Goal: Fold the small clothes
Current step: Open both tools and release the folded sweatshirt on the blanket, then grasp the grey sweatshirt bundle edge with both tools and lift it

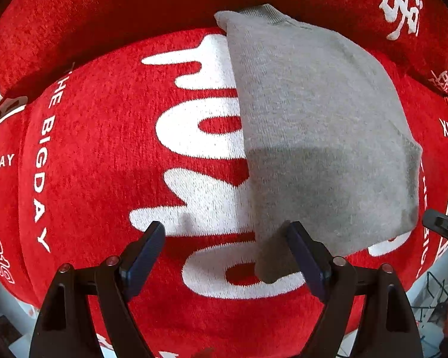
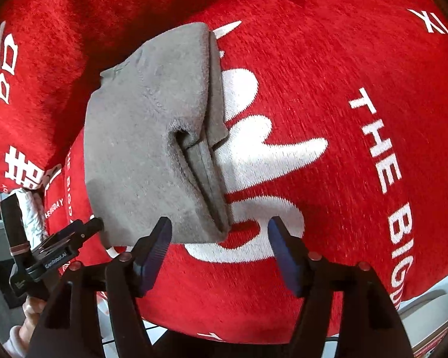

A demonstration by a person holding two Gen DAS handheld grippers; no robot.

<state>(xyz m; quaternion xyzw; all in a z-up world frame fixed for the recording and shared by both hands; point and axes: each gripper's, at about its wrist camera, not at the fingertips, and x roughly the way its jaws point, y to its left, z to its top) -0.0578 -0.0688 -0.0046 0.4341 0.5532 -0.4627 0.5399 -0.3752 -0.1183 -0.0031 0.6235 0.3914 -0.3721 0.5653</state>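
I am holding my left gripper [image 1: 225, 240] with its jaws spread wide apart, clamping nothing. I am keeping my right gripper [image 2: 219, 238] just as wide, its blue pads [image 2: 155, 253] pinching nothing.

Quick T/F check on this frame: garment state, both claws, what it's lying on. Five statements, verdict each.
1. The grey garment lies on a red cloth with white lettering. True.
2. The left claw is clamped shut on the garment. False: its jaws stand open, and a corner of the garment lies between them, ungripped.
3. The right claw is open. True.
4. In the right wrist view the garment shows stacked layers along one edge, so it is folded. True.
5. The garment is blue with a striped pattern. False: it is plain grey.
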